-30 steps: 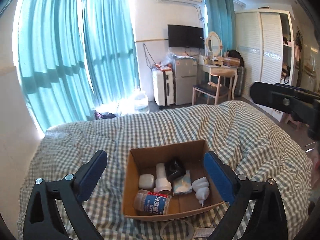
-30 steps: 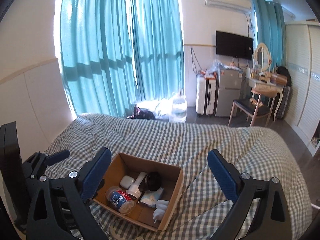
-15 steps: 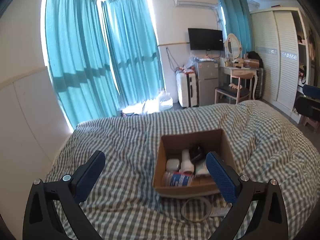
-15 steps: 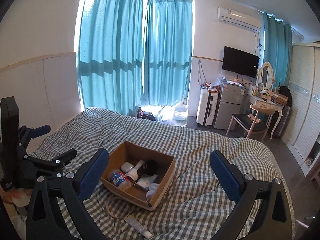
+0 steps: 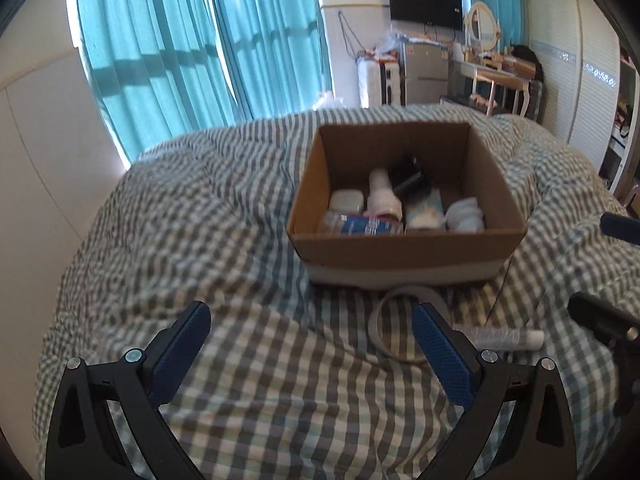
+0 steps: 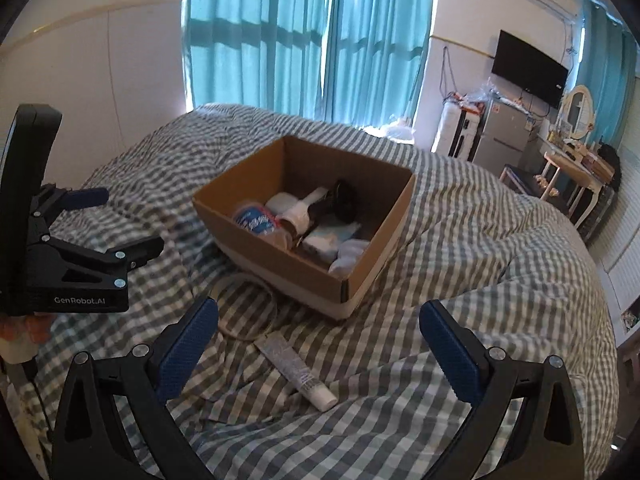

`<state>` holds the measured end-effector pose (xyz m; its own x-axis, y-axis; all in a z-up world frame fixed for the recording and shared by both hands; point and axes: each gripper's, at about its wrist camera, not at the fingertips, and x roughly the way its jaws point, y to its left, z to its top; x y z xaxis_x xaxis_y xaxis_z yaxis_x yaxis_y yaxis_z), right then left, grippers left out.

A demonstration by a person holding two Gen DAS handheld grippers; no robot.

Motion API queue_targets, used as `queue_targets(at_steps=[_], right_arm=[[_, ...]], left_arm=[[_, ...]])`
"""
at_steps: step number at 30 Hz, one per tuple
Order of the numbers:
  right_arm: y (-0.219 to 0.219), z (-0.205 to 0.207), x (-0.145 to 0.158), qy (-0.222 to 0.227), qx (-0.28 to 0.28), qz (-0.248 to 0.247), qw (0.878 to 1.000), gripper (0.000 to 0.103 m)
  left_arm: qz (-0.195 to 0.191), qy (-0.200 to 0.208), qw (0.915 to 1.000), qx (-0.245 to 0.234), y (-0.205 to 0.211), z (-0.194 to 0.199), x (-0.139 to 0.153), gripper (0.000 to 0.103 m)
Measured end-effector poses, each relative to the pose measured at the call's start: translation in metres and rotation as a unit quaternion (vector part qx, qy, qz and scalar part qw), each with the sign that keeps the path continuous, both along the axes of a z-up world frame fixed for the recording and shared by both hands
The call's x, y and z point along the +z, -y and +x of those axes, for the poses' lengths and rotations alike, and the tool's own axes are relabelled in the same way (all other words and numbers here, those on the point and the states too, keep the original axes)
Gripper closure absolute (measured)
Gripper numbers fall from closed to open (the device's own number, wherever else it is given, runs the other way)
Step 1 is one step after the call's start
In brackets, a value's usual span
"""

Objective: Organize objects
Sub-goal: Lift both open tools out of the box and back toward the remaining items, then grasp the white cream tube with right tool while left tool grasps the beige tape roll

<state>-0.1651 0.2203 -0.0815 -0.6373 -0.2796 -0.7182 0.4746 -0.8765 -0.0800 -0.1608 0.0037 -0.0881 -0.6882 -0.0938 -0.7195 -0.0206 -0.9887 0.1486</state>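
Observation:
An open cardboard box (image 5: pixel 404 248) (image 6: pixel 372 268) sits on the checked bedcover (image 5: pixel 248 248) and holds a blue-labelled bottle (image 5: pixel 362 225) (image 6: pixel 256 219), a white bottle (image 5: pixel 382 196), a small white case, a black item and white tissue packs. On the cover in front of the box lie a pale ring (image 5: pixel 386 334) (image 6: pixel 248 308) and a silver tube with a white cap (image 5: pixel 504 336) (image 6: pixel 298 372). My left gripper (image 5: pixel 310 350) (image 6: pixel 116 224) is open, low over the cover before the box. My right gripper (image 6: pixel 318 352) is open above the tube.
Teal curtains (image 6: pixel 308 40) hang behind the bed. A white headboard wall (image 6: pixel 100 72) runs along the left. Beyond the bed stand a suitcase, a small fridge (image 6: pixel 504 136), a dressing table with a chair, a wall television and a wardrobe (image 5: pixel 576 64).
Both grippers have dropped lower and closer to the bedcover; the box now looms larger. The ring and tube have come fully into view. Both stay open.

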Motion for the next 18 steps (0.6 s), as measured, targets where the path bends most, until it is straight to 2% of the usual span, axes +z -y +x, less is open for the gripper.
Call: queue_targets(at_steps=[4,9,14,16,18], right_arm=[[0.012,-0.011,-0.041,0.052,0.014,0.021,0.998,0.002],[0.021,-0.035,-0.077,0.121,0.013,0.044,0.992,0.011],[0.027,-0.049,-0.11,0.182,0.012,0.081,0.98,0.03],[0.029,-0.05,-0.118,0.19,0.011,0.096,0.977,0.034],[0.031,-0.052,-0.122,0.195,0.007,0.106,0.975,0.047]], left_arm=[[0.001,0.035,0.9994,-0.005,-0.002,-0.004,-0.031,0.0],[-0.002,0.078,0.9968,-0.014,-0.005,-0.012,-0.065,0.0],[0.006,0.095,0.9952,-0.02,-0.006,-0.015,-0.077,0.0],[0.013,0.1,0.9946,-0.027,-0.006,-0.014,-0.079,0.0],[0.016,0.104,0.9939,-0.033,-0.008,-0.013,-0.082,0.0]])
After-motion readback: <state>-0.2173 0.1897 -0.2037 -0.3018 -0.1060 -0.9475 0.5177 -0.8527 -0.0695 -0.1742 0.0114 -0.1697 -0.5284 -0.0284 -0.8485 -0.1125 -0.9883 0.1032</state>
